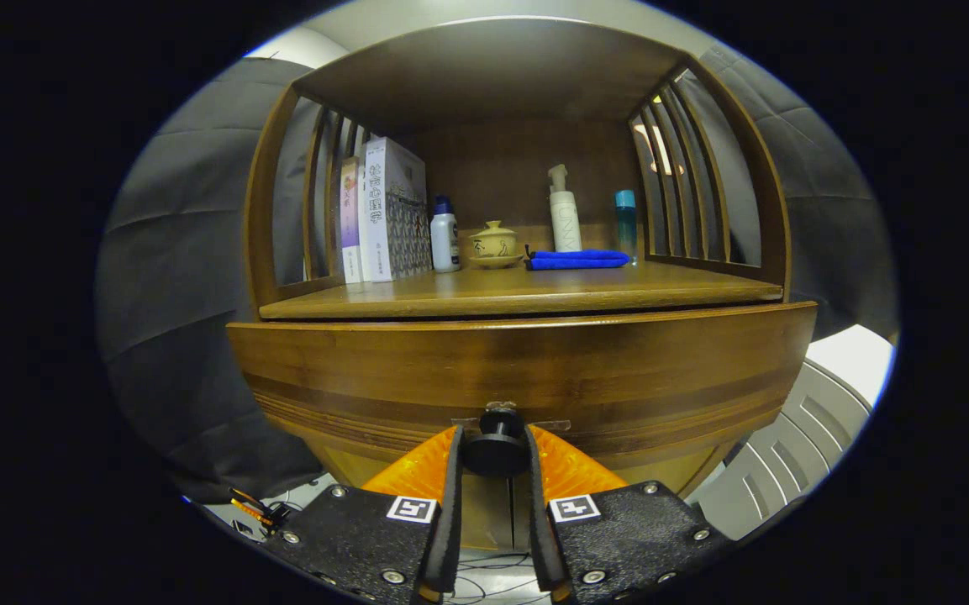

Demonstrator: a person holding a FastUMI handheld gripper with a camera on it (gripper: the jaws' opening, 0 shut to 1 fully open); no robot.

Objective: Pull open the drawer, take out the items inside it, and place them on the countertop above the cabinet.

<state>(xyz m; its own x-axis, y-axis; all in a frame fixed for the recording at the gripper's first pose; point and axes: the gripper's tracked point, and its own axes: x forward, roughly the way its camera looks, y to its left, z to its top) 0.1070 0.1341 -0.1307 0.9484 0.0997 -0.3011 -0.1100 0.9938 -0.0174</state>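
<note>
A brown wooden cabinet fills the space ahead, its drawer front (526, 370) right before me. A round dark knob (497, 449) sticks out low on the drawer's middle. My gripper (494, 445) has one finger on each side of that knob, and both fingers press against it. The drawer front stands out a little from the countertop (526, 290) above it. What lies inside the drawer is hidden.
On the countertop stand upright books (383, 210) at the left, a small white bottle (445, 235), a lidded tea bowl (494, 244), a folded blue cloth (578, 259), a white pump bottle (565, 214) and a teal bottle (625, 220). Slatted sides and a roof enclose the shelf.
</note>
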